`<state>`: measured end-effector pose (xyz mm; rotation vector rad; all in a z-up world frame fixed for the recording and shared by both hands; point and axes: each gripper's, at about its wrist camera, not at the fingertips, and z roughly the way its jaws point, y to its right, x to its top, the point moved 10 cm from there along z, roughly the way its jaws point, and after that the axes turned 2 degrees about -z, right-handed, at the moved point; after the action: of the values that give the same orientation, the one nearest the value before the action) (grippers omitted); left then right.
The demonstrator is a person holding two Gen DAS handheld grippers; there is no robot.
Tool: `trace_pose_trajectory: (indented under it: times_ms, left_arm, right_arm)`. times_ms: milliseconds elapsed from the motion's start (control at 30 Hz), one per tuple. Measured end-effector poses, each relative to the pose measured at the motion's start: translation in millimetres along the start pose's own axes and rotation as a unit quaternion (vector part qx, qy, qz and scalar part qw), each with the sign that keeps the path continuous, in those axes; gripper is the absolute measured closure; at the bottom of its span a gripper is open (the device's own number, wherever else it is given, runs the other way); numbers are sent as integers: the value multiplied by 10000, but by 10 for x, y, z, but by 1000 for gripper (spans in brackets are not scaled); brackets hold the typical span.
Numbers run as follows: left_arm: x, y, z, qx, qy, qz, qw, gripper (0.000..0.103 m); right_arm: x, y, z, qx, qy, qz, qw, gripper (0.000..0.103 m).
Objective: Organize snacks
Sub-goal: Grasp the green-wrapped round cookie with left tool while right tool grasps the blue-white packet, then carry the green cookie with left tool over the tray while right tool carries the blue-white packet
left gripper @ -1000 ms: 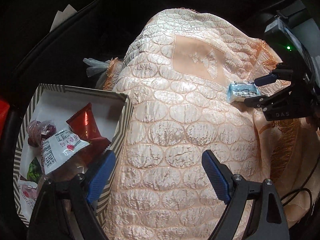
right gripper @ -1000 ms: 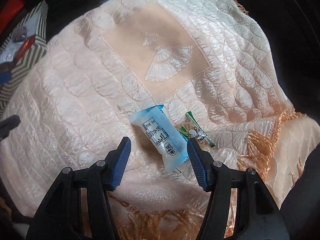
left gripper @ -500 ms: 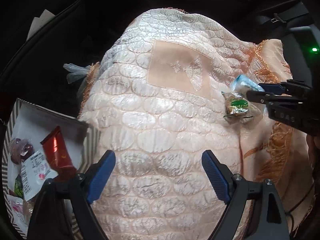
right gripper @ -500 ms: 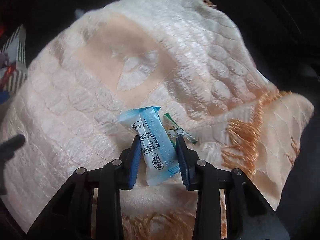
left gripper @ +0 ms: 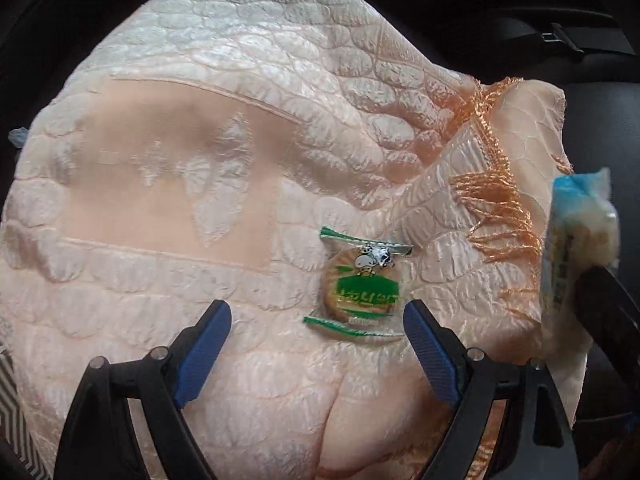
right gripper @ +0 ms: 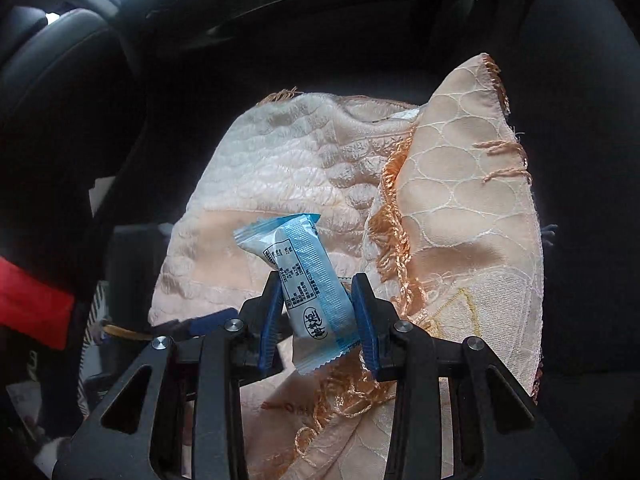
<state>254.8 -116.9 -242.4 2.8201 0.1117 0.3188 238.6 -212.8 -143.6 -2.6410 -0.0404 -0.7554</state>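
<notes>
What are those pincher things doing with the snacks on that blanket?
A person is tidying up snacks with a pincher tool in each hand. The right gripper is squeezing a blue snack packet and holds it up off the peach blanket. The left gripper is wide open and empty, pointing down at a green-labelled cookie packet that lies on the blanket just ahead of its fingers. That cookie looks like the next one to be picked up.
</notes>
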Motion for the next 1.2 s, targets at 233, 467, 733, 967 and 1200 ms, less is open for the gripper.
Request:
trace_pose_trajectory:
  times_ms: [233,467,733,967,1200]
  left_arm:
    - [41,160,280,-245,-74,-24,9997,14]
    - [-22,383,421,-700,-269,185,9970,48]
    - [-85,304,334,-578,-121,243,9980,53]
    - [-143,-39,-85,137,346,379,9986,53]
    - [-285,-391,-541,645,806,554,9931,53]
  right_arm:
    - [15,14,-20,252,2,241,9994,69]
    - [38,61,-56,339,59,375,9987,69]
    - [32,40,-31,347,32,312,9989,69]
    - [7,-78,-21,327,14,99,9994,69]
    - [-52,-248,-44,34,76,-291,9995,69]
